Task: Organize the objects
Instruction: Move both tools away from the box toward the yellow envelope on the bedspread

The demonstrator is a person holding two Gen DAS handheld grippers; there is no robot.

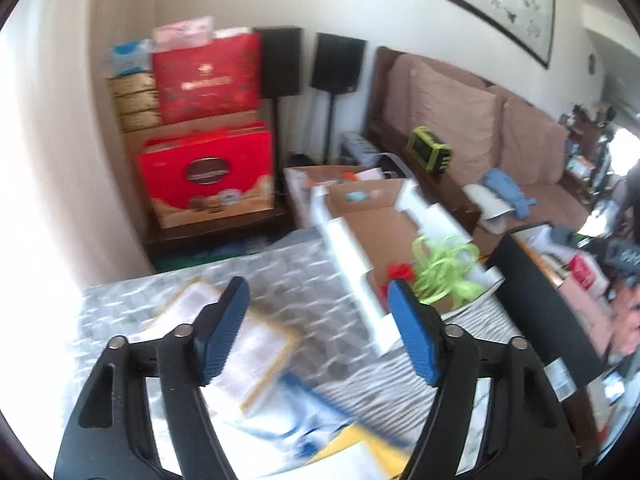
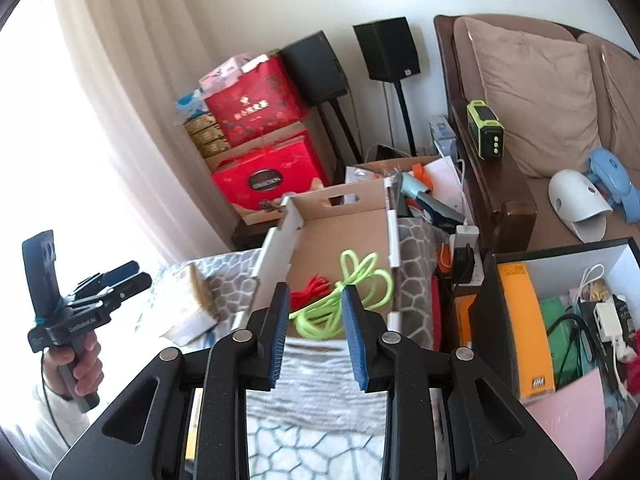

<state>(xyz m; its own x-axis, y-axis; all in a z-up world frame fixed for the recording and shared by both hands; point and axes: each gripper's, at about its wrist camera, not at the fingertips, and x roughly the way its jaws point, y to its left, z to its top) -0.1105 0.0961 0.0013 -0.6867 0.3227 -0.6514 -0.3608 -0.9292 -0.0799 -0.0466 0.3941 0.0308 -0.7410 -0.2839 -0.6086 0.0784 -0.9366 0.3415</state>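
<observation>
Two grippers hang empty above a cluttered living-room table as we sort loose items into boxes: our left gripper (image 1: 316,308) has its blue ribbed pads spread wide with nothing between them, and our right gripper (image 2: 314,304) shows a narrower gap, also clasping nothing. The neon-green cord (image 2: 348,292) lies coiled in loops on the floor of the shallow cardboard tray (image 2: 340,224), touching a small red tangle of cord (image 2: 308,290) just beside it, so both appear already stowed. To do the next pick well, we judge it wise to lower one gripper squarely over a single item, close on a firm edge rather than a slack loop, and keep the other hand clear of the tray's white-edged walls. The tray is matte corrugated board with cut-out handles; the table cover (image 2: 320,440) is a grey-and-white cobble print, soft and slightly rumpled; the black open bin (image 2: 496,300) at right holds a stiff orange box (image 2: 524,328) and white chargers.
</observation>
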